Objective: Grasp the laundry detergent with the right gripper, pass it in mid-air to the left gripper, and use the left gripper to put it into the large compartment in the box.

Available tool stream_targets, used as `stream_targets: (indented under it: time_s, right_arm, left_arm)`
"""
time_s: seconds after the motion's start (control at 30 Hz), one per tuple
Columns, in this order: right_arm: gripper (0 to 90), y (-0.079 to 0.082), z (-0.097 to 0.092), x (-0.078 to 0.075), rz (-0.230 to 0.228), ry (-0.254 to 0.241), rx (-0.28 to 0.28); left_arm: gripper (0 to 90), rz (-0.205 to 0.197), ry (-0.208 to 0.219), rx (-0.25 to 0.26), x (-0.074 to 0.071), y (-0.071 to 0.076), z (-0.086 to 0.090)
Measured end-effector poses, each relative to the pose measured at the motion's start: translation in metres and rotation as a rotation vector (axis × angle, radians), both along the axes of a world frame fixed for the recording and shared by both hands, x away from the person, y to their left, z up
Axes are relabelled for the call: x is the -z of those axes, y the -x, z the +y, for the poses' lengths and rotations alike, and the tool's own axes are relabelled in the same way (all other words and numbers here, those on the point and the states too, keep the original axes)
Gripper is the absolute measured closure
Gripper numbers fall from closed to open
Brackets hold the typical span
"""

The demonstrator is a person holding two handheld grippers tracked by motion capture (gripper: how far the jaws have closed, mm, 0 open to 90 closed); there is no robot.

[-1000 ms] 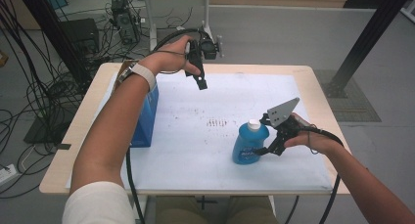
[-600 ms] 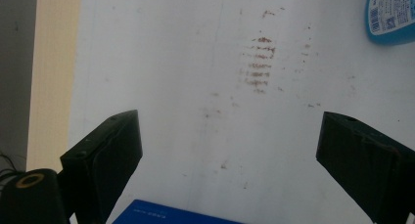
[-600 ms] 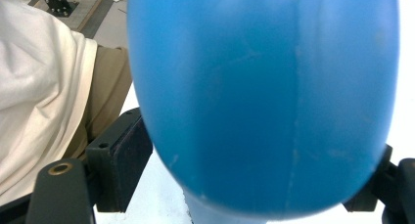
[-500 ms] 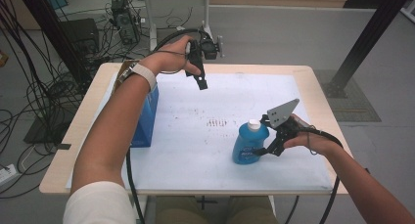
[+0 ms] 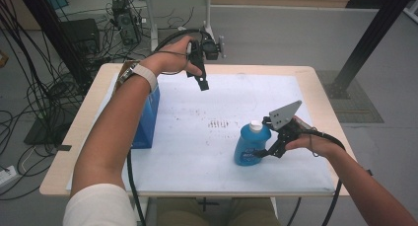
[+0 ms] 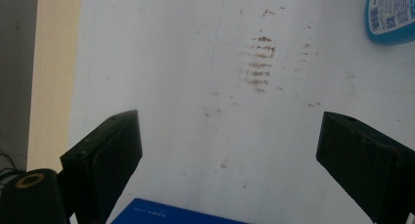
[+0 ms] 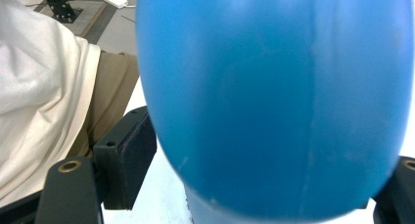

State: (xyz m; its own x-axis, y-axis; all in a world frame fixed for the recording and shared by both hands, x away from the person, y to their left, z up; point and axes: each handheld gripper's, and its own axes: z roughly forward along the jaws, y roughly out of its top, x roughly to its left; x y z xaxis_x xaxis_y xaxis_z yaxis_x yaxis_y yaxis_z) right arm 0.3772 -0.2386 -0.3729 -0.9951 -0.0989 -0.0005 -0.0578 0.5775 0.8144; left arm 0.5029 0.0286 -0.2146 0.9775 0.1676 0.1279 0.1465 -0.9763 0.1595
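A blue bottle [image 5: 251, 144] with a white cap stands upright on the white mat [image 5: 197, 157] at the right. My right gripper [image 5: 264, 137] reaches it from the right, one jaw on each side of its body. Its jaws have just been closing, and in the right gripper view the bottle [image 7: 274, 87] sits between them, with the left pad [image 7: 139, 155] against its side. My left gripper [image 5: 202, 83] hangs above the far side of the table, pointing down. Its jaws stand wide open over bare mat [image 6: 225, 131], and the bottle's label [image 6: 391, 16] shows far off.
A blue box [image 5: 148, 120] stands at the mat's left edge under my left forearm, with its top [image 6: 171, 216] just below the left jaws. Brown smudges [image 5: 217, 123] mark the mat's middle. The wooden table rim [image 5: 315, 88] borders the mat; cables and stands crowd the floor behind.
The right jaws have drawn in a little around the blue bottle. Both hands and the bottle stay where they were.
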Motion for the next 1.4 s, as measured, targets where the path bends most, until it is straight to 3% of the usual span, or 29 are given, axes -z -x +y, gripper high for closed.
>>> stream_targets:
  time_s: [1.4]
  right_arm:
    - [32.0, 0.0018, 0.0009, 0.0099, 0.001, -0.053, -0.005]
  left_arm:
    - [10.3, 0.0, -0.002, -0.002, 0.0003, 0.0001, -0.0009]
